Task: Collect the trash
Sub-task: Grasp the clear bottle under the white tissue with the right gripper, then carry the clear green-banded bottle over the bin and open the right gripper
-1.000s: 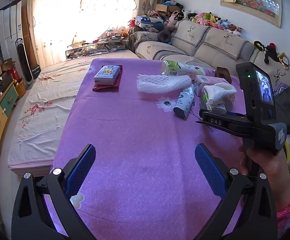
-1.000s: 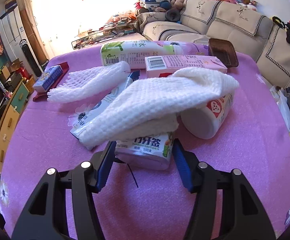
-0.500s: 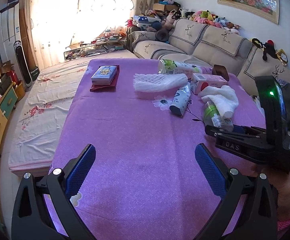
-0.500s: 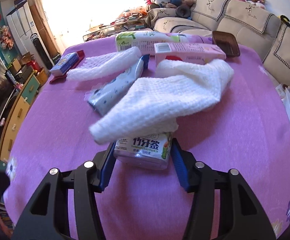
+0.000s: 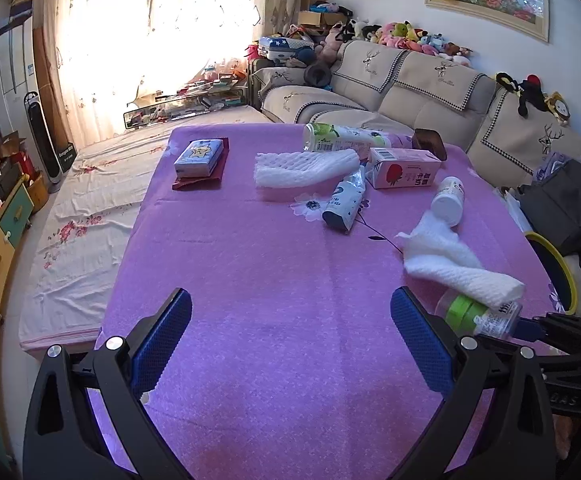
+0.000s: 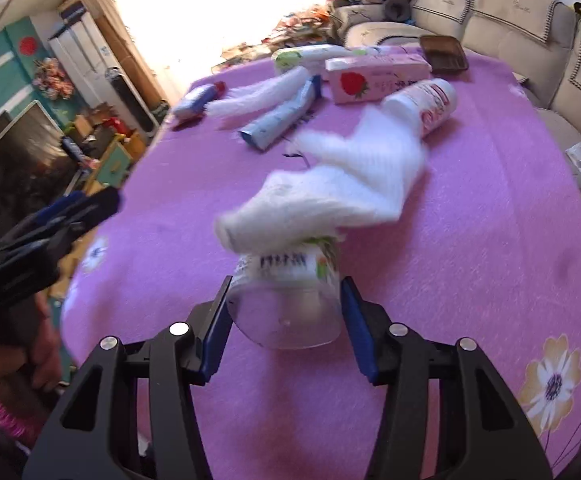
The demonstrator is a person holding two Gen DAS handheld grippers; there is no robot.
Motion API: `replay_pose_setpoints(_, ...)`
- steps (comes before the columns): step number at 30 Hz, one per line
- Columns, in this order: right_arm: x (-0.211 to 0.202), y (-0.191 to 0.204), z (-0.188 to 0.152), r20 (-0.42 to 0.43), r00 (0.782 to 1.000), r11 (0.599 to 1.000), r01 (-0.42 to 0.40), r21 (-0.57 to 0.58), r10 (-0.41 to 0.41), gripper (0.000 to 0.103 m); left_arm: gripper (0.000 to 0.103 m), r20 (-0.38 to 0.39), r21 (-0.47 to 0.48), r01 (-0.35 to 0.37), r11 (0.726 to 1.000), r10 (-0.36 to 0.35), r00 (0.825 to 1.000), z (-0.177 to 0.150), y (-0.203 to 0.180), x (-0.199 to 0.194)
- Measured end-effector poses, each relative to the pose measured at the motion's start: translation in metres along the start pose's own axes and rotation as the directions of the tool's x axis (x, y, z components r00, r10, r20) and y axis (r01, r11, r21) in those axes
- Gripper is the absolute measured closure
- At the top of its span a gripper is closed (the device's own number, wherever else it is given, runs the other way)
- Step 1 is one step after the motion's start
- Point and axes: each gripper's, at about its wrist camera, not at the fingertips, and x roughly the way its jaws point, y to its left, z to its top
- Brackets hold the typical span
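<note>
A clear plastic jar (image 6: 286, 300) with a green lid is pinched between the blue pads of the right gripper (image 6: 286, 320), near the right edge of the purple tablecloth (image 5: 290, 280). A white foam net (image 6: 330, 196) is draped over the jar's far end. The left gripper (image 5: 290, 340) is held with its jaws spread wide, nothing between them. Farther back on the cloth, a pink milk carton (image 5: 404, 168), a white bottle (image 5: 448, 200), a blue tube (image 5: 344, 202) and a second foam net (image 5: 306, 168) are seen lying
</note>
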Motion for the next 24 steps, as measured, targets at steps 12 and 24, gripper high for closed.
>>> replay_pose_setpoints(12,-0.051,-0.008,0.011,0.117,0.993,1.0,0.005,-0.006,-0.004,0.056,0.005,0.01,0.027,0.009,1.0,-0.009,1.0,-0.004,-0.013,-0.01)
replay_pose_setpoints(24,-0.11,-0.077,0.026,0.255,0.955,0.984,0.119,0.13,-0.149,0.056,0.005,0.01,0.053,0.021,0.998,-0.022,1.0,-0.004,-0.024,-0.012)
